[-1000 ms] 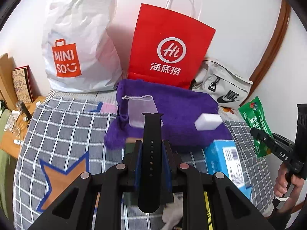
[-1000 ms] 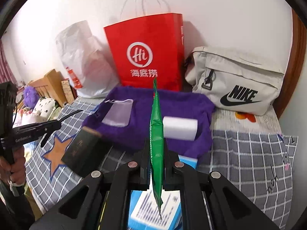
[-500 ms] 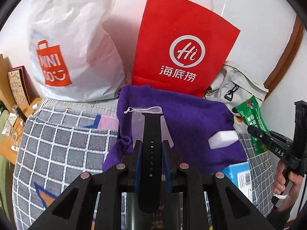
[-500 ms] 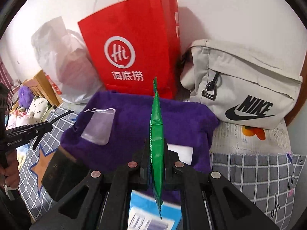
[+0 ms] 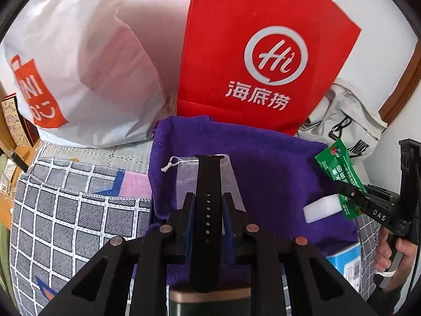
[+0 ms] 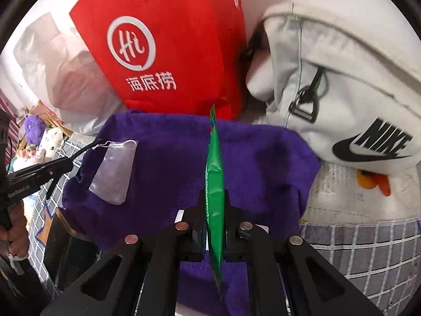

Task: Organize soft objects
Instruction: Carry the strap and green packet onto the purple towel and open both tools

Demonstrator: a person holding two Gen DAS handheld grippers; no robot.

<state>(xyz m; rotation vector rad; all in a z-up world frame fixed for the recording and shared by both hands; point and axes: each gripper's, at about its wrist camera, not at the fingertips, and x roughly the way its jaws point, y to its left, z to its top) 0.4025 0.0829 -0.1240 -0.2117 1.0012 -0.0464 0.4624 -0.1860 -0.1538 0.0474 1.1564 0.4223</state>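
L claw (image 5: 208, 205) gripping black strap (image 5: 208, 184), R claw (image 6: 214, 210) pinching green packet (image 6: 214, 173)

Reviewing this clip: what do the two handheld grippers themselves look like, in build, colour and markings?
Both are matte black plastic with angular linkage arms and round copper-coloured pivot pins. The left gripper has blue pads inside its fingers. The right gripper shows white "DAS" lettering in the left wrist view; the left one carries small white lettering on its side in the right wrist view. Bare hands hold black pistol-style handles.
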